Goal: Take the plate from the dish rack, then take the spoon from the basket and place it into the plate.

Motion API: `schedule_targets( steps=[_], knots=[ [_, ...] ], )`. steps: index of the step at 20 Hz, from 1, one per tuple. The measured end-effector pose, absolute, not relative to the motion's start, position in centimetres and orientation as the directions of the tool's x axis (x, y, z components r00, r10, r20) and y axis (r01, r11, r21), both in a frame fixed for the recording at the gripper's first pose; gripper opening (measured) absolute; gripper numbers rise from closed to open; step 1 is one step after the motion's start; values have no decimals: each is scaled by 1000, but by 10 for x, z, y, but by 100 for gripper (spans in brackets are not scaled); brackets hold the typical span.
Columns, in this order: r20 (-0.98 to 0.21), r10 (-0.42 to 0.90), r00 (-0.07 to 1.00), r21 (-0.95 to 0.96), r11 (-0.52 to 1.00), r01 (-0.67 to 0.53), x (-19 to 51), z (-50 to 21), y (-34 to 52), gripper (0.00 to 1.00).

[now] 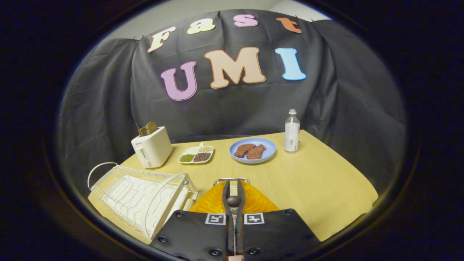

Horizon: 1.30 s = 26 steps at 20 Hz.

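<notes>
The hand-held gripper (233, 192) has its fingers drawn nearly together, clamped on a slim spoon (233, 200) whose dark bowl shows in the narrow gap. Directly beneath and just ahead lies an orange translucent ribbed plate (259, 200) on the pale wooden counter (319, 181), a metal basket rim (231, 179) at its far edge. The white wire dish rack (139, 197) sits just beside the plate, to the left.

The gripper (233, 197) has a broad, flat dark body carrying two square black-and-white markers, one on each side of a narrow central slot. Round dark screws dot its edges and corners. Its two slim jaws taper forward, close together.
</notes>
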<state>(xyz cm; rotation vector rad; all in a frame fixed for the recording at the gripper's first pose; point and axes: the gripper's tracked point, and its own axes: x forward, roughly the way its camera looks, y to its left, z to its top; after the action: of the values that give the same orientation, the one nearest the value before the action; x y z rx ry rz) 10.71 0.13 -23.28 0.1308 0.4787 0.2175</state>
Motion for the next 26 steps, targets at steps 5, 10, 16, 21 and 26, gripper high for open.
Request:
schedule_targets(
  steps=[5,10,16,21,26],
  knots=[
    [-427,238,873,233,961,-147,82,-201,-18,4],
    [-377,242,894,291,947,-133,49,-170,-43,4],
    [-347,231,909,351,931,-103,12,-169,-68,4],
    [-373,242,896,369,924,-96,-8,-206,-75,4],
    [-411,271,870,397,913,-96,-18,-250,-79,4]
  ],
)
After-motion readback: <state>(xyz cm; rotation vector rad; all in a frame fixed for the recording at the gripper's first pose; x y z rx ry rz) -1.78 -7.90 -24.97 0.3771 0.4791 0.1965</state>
